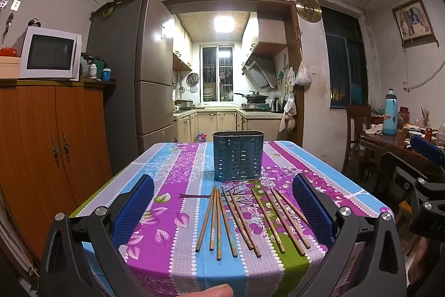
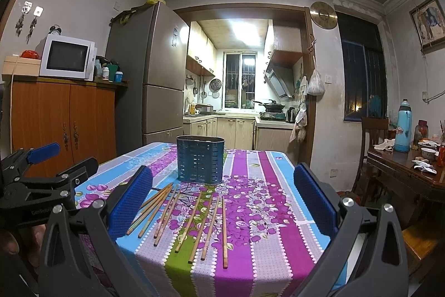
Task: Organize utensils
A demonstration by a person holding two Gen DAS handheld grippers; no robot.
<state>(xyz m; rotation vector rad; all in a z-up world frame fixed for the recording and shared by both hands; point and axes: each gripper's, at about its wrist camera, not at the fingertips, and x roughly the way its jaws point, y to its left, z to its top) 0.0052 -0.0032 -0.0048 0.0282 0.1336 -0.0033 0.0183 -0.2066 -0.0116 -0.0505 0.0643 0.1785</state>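
Through your left wrist camera, no writing reads clearly except part of a moulded mark, "DA", on the right gripper (image 1: 425,155) at the far right edge. Your left gripper (image 1: 222,209) hovers level over the near edge of the worktop (image 1: 172,157), jaws spread wide and holding nothing. The chopsticks (image 1: 244,221) lie loose in a fan between the blue pads, just near of the blue utensil holder (image 1: 238,156), which stands upright mid-worktop. A fingertip (image 1: 214,291) shows at the bottom edge.

Through your right wrist camera, the left gripper's black body at left carries a partly hidden "GenRobo" mark. Your right gripper (image 2: 222,202) is also wide open and empty, with the chopsticks left of centre.
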